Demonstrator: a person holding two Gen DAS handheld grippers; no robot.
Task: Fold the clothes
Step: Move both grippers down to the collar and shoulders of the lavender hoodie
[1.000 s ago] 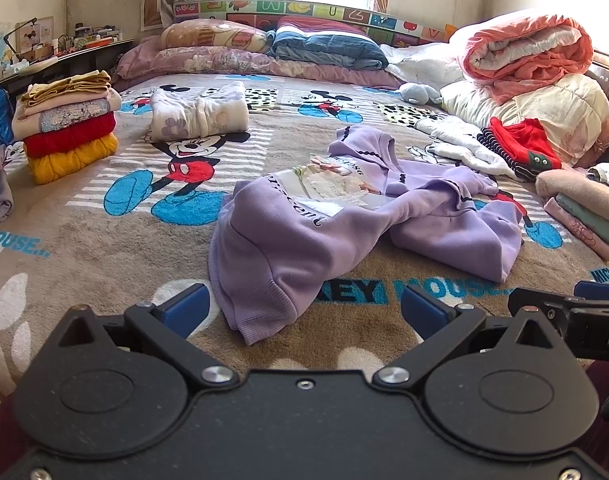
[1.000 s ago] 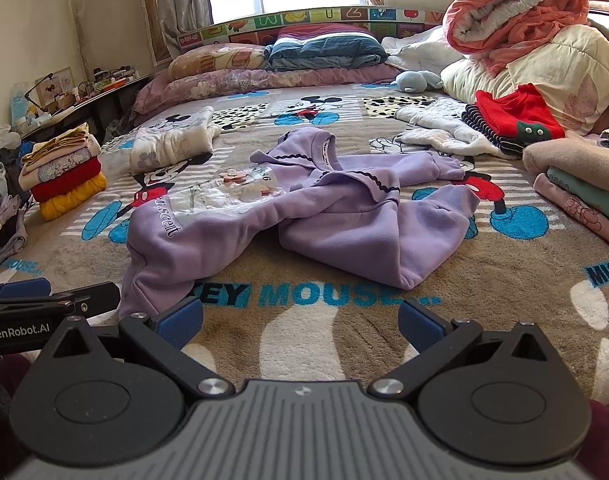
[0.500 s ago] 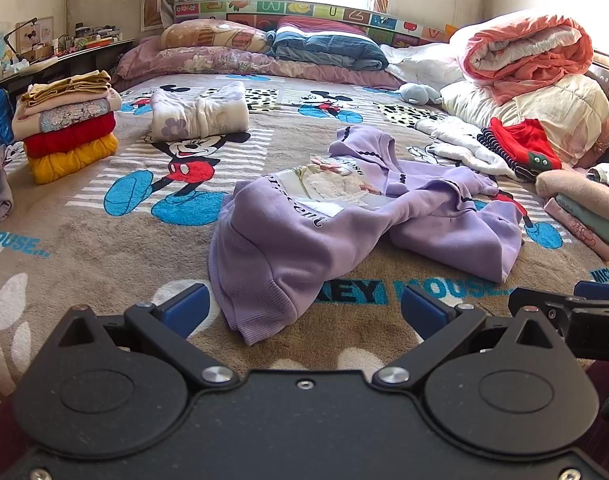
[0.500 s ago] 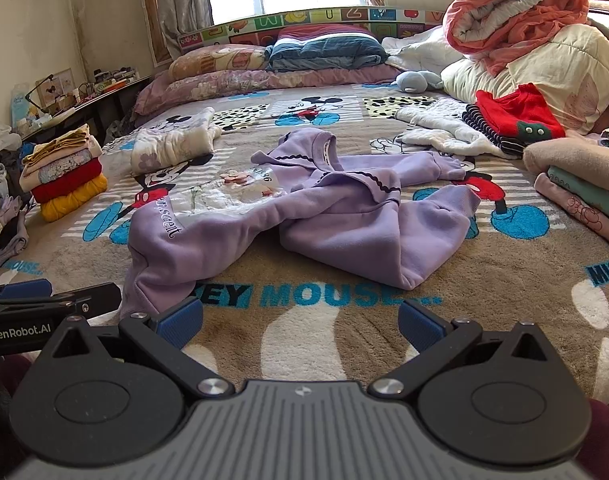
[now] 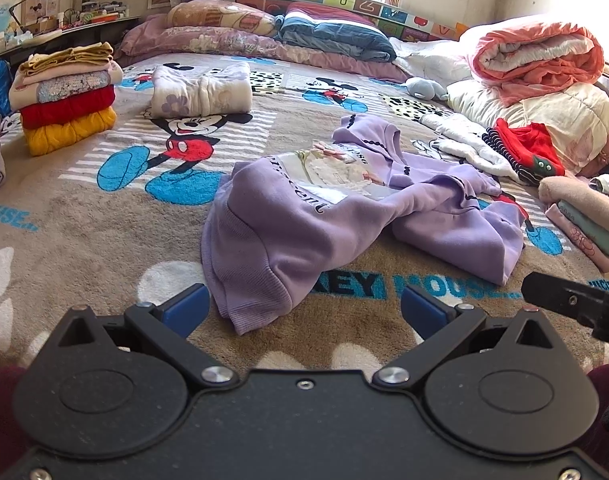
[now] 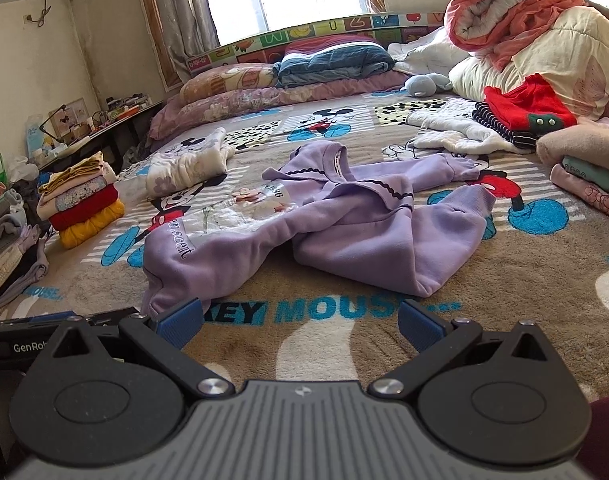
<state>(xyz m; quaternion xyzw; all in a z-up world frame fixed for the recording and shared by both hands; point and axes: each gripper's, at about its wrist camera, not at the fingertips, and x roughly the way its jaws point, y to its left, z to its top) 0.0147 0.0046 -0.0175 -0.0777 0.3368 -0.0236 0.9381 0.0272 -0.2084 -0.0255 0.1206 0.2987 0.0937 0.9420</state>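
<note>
A crumpled lilac sweatshirt (image 5: 344,216) with a printed front lies on the Mickey Mouse blanket (image 5: 84,216); it also shows in the right wrist view (image 6: 344,232). My left gripper (image 5: 304,310) is open and empty, its blue fingertips just short of the sweatshirt's near hem. My right gripper (image 6: 300,322) is open and empty, hovering over the blanket (image 6: 524,320) in front of the garment. The right gripper's tip shows in the left wrist view (image 5: 572,304), and the left gripper's side shows in the right wrist view (image 6: 44,336).
A stack of folded clothes (image 5: 64,96) stands at the left, a folded white garment (image 5: 200,90) behind the sweatshirt. Unfolded white and red clothes (image 5: 504,148), folded items (image 5: 584,212) and rolled quilts (image 5: 536,60) crowd the right. Pillows (image 5: 264,32) line the headboard.
Both grippers have moved forward a little toward the sweatshirt, which now sits nearer the fingertips. The jaws stay open and the garment has not moved.
</note>
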